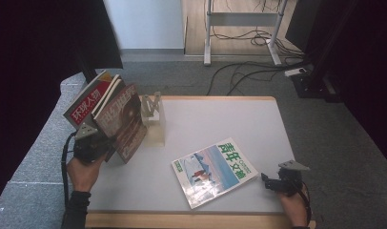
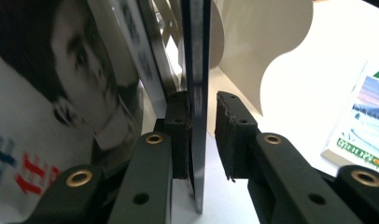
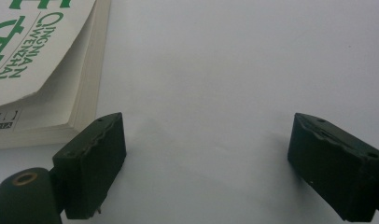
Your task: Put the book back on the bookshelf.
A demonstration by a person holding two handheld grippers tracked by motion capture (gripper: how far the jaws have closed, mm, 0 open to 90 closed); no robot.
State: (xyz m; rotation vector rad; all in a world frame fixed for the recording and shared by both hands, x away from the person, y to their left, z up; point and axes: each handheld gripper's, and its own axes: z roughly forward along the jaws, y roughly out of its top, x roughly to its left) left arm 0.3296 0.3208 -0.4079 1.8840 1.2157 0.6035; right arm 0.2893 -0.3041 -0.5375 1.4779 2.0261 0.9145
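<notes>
Left gripper (image 1: pixel 103 148): held at the table's left edge; its jaws are seen around the lower edge of a brown magazine (image 1: pixel 122 123); one pad (image 2: pixel 178 126) is pressed to the cover, the other stands slightly off, so a firm clamp cannot be told.
Brown magazine: held upright and tilted, just beside a white bookend (image 1: pixel 153 119); its dark edge (image 2: pixel 197 93) is shown running up between the jaws.
Red magazine (image 1: pixel 86 102): leant behind the brown one, with others between them.
Right gripper (image 1: pixel 270 183): rested low at the table's (image 1: pixel 229 114) near right; jaws wide apart, nothing between them.
Green-titled magazine (image 1: pixel 214 171): laid flat near the centre, its corner (image 3: pixel 43 79) just beside the right gripper's one pad.
</notes>
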